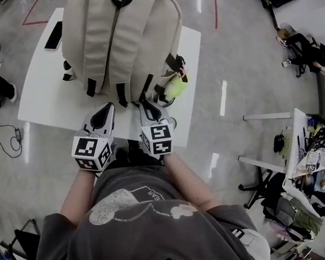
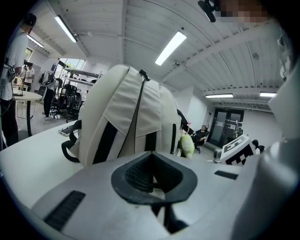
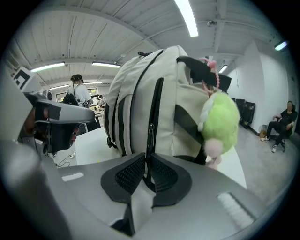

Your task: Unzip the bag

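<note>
Currently a dark phone (image 1: 53, 35) is lying on the white table (image 1: 41, 100), far beyond the left jaws and off to their left. The left gripper (image 1: 108, 106) (image 2: 152, 153) is pointing across the table's near part, its jaws pressing together with nothing between them. Its marker cube (image 1: 92, 153) is showing black-and-white squares behind the jaws.

Just beyond those tips the backpack (image 1: 119, 37) (image 2: 131, 117) (image 3: 140, 93) is standing on the table, cream with black straps and rising well above both pairs of jaws. In the left gripper view a dark zip (image 2: 138, 110) is running down its middle, closed as far as can be seen.

The right gripper (image 1: 146, 103) (image 3: 146, 157) is sitting just to the right of the left one, near it but apart. Its jaws are drawn in so that only a thin slit is showing between the ribbed pads. Straight ahead of them a second zip line is running down the backpack toward that slit, with the zip pull (image 3: 151, 133) hanging just past the tips. Whether the pads are pinching any part of it cannot be told.

Beyond the right jaws and to their right, a lime-green plush toy (image 1: 175, 86) (image 3: 220, 124) with pink trim is hanging against the backpack's side.

Behind both grippers in the head view, the person's dark grey T-shirt (image 1: 139, 229) is carrying a pale print, with "EAR" the only letters that are reading clearly
</note>
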Motion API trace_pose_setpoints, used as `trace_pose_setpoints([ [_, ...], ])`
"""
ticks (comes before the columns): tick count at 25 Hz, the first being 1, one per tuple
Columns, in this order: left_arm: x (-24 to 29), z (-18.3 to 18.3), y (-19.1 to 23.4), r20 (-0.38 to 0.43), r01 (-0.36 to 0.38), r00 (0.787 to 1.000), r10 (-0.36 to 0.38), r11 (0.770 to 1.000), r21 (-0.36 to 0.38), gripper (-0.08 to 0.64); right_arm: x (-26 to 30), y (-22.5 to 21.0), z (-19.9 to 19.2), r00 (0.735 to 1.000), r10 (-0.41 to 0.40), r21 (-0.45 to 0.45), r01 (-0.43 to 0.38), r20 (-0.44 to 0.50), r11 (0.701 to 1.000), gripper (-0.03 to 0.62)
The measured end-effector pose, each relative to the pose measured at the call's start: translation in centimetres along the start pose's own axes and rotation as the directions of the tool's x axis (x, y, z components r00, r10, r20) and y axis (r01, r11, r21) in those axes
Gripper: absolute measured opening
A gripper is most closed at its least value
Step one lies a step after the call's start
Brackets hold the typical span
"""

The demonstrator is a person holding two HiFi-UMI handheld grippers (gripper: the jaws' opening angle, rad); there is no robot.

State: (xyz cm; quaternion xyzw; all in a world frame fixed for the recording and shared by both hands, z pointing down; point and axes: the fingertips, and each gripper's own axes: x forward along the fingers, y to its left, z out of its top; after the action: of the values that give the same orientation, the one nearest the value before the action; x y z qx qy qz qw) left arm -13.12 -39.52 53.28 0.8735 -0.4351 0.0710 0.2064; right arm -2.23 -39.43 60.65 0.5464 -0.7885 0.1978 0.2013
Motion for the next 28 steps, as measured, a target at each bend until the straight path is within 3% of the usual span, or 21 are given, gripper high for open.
trace_pose_setpoints([
  [10,0.0,-1.2,0.3,-0.026,-0.005,1.0,0.005,1.0,-0.013,0.006,1.2,-0.4,-5.4,0.986,0.003,0.03,0.002,-0.167,1.0,0.037],
  [19,-0.3,-2.2,0.2,-0.044,-0.01,0.999,0.009,1.0,-0.02,0.006,1.5,-0.5,-8.5,0.958,0.02,0.073,0.001,-0.286,0.997,0.037],
  [28,-0.4,-2.1,-0.3,-0.039,-0.008,0.999,0.007,1.0,-0.022,0.006,1.4,-0.5,-9.1,0.954,0.022,0.104,0.01,-0.3,0.995,0.037],
])
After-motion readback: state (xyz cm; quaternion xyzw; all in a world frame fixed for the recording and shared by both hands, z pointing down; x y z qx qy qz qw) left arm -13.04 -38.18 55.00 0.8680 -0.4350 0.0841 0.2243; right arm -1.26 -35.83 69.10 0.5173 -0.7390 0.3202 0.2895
